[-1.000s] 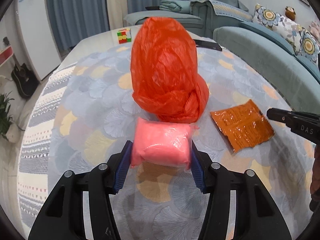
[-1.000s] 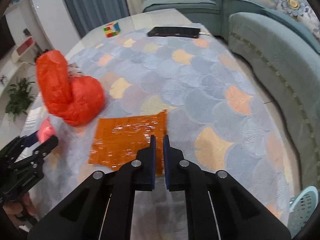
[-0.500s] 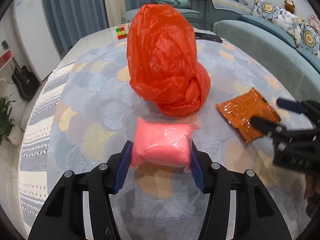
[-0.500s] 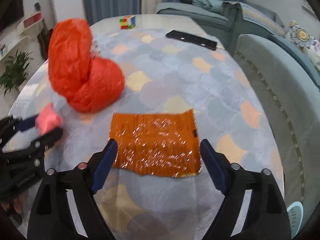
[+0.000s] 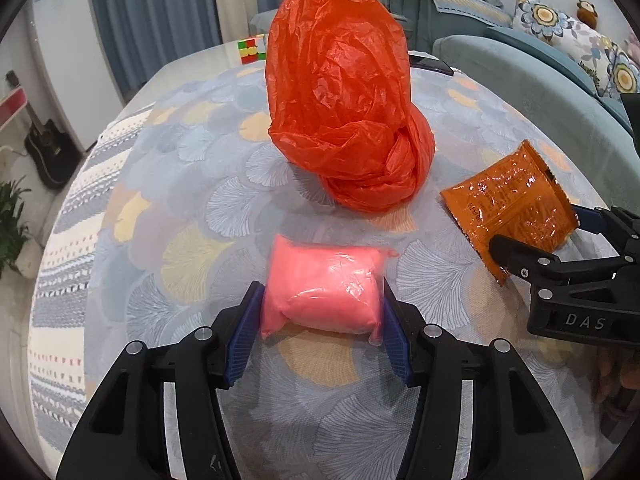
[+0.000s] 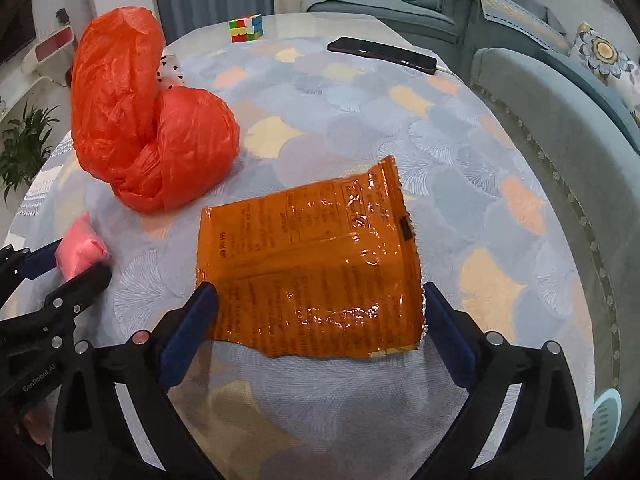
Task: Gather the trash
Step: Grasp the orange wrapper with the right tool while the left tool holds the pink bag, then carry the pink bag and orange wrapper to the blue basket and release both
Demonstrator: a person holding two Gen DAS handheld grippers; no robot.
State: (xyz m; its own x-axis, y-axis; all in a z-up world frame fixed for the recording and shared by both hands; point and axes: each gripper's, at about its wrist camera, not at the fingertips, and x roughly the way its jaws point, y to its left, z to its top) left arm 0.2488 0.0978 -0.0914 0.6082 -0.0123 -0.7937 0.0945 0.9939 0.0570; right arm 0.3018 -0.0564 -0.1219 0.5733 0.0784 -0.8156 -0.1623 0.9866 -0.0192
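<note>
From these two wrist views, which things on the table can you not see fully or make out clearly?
- Red plastic bag: contents hidden by its crumpled plastic in both views.
- Phone: mostly behind the bag in the left view.
- Orange wrapper: print too small to read; near corners covered by the right gripper fingers.
- Spotted item: mostly behind the bag, unidentifiable.
- Pink packet: underside hidden, left gripper pads cover its sides.

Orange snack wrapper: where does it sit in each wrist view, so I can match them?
Left wrist: orange snack wrapper lies at the right edge, right of the red plastic bag.
Right wrist: wrapper lies at centre, between the open right hand-held gripper fingers.
Shared landmark: the red plastic bag, upper left here.
</note>
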